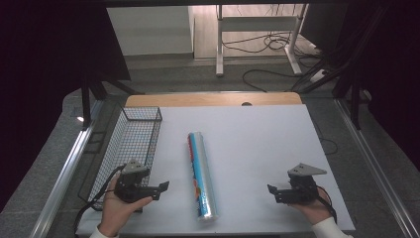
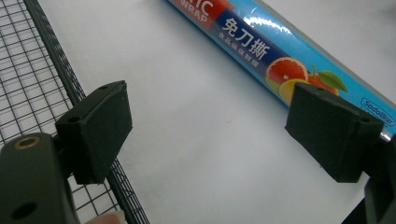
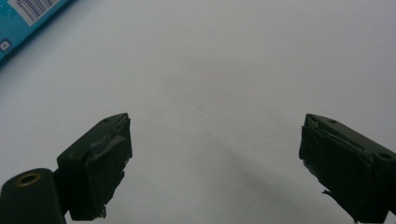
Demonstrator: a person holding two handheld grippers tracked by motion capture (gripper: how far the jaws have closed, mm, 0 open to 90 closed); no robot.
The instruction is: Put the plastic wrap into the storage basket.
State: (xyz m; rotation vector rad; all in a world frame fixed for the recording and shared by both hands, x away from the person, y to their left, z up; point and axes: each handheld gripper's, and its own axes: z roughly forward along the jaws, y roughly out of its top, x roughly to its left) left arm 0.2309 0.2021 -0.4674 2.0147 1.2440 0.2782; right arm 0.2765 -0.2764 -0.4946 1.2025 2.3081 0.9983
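A long blue roll of cling wrap (image 1: 201,174) lies lengthwise on the white table (image 1: 247,144), its near end toward the front edge. My left gripper (image 1: 161,190) is held low to the left of the roll, open, jaws pointing at it with nothing between them. In the left gripper view the roll (image 2: 280,51) runs diagonally past the right jaw. My right gripper (image 1: 274,192) is open at the front right, well apart from the roll, pointing left. In the right gripper view a corner of the roll (image 3: 23,18) shows at the upper left.
A black wire basket (image 1: 130,148) stands along the table's left edge, just left of my left gripper; its mesh (image 2: 32,93) lies under the left jaw. A wooden strip (image 1: 213,99) borders the far edge. Desk legs and cables lie on the floor beyond.
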